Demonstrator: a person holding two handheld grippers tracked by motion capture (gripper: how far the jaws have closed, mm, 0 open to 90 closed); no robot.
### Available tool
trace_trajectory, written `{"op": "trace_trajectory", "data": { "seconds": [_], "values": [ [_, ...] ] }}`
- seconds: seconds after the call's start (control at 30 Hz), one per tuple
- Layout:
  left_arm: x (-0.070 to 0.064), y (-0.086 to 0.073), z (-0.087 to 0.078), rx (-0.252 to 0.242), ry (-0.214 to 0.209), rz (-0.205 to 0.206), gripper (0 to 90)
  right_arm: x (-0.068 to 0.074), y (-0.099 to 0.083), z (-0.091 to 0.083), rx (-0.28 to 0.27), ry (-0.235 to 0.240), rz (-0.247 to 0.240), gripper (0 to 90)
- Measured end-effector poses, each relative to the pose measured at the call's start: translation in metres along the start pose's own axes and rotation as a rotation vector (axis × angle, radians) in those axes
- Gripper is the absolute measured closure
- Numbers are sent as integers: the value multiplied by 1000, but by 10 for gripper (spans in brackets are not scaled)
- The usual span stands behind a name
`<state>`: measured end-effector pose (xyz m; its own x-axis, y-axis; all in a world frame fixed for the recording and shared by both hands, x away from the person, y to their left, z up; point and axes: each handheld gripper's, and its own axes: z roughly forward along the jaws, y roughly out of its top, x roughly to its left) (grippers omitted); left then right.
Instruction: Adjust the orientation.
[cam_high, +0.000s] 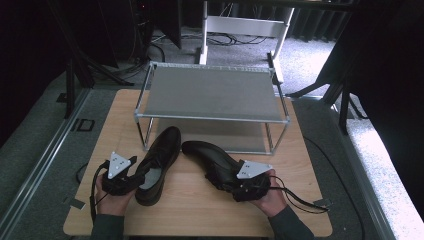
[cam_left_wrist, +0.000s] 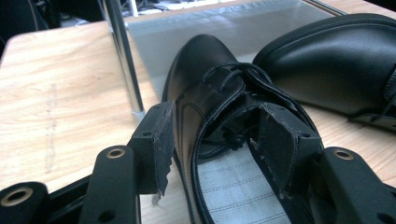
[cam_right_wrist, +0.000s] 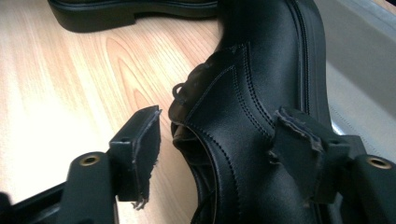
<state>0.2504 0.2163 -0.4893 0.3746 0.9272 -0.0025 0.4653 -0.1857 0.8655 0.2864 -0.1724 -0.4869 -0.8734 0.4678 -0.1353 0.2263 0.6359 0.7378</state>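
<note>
In the high view, both shoes are sitting on the counter (cam_high: 200, 210) in front of the rack (cam_high: 212, 92), whose two shelves are lying bare, so the work of shelving the pair is looking barely begun: nothing is placed yet, and both shoes are waiting to be lifted and set down. The left shoe (cam_high: 159, 162) is standing upright with its toe pointing toward the rack, and the left gripper (cam_high: 127, 181) is sitting at its heel end; the right shoe (cam_high: 212, 161) is lying tipped on its side, toe pointing toward the left shoe, with the right gripper (cam_high: 239, 186) at its heel end. In the left gripper view, the left gripper (cam_left_wrist: 215, 140) is reaching around the left shoe (cam_left_wrist: 210, 88), its jaws spread wide: one is standing just outside the shoe's side wall, the other is sitting inside the opening above the pale insole, so the wall is lying between them without yet being squeezed, as far as can be told. The right shoe (cam_left_wrist: 336, 60) is lying just beside it, and a rack post (cam_left_wrist: 123, 56) is rising nearby. In the right gripper view, the right gripper (cam_right_wrist: 217, 140) is straddling the right shoe (cam_right_wrist: 252, 116), jaws also spread; one jaw is touching or nearly touching the leather upper, while the other is hanging clear over bare counter, apart from the collar. Neither grip is looking closed.
</note>
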Motion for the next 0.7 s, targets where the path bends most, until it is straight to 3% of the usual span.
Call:
{"op": "trace_trajectory", "data": {
  "seconds": [0.03,0.13,0.2,0.27,0.37,0.47,0.57,0.6,0.7],
  "values": [
    [0,0,1,0,0,-1,463,0,0,0,0,0,0,277],
    [-1,-1,2,4,-2,-3,462,-5,-1,5,32,-77,-27,255],
    [-1,-1,2,6,-8,-5,461,-7,-1,5,32,-79,-29,263],
    [-1,-1,3,7,-9,-8,460,-11,0,5,39,-105,-52,272],
    [0,-2,3,9,-9,-12,460,-18,2,5,49,-140,-50,286],
    [1,-3,3,9,-14,-19,459,-31,2,5,50,-148,-18,303],
    [2,-3,4,13,-13,-22,459,-51,2,7,70,-148,48,330],
    [2,-4,4,13,-14,-25,459,-51,2,7,70,-148,48,330],
    [3,-4,4,18,-18,-28,459,-69,2,6,60,-112,122,426]
  ]
}}
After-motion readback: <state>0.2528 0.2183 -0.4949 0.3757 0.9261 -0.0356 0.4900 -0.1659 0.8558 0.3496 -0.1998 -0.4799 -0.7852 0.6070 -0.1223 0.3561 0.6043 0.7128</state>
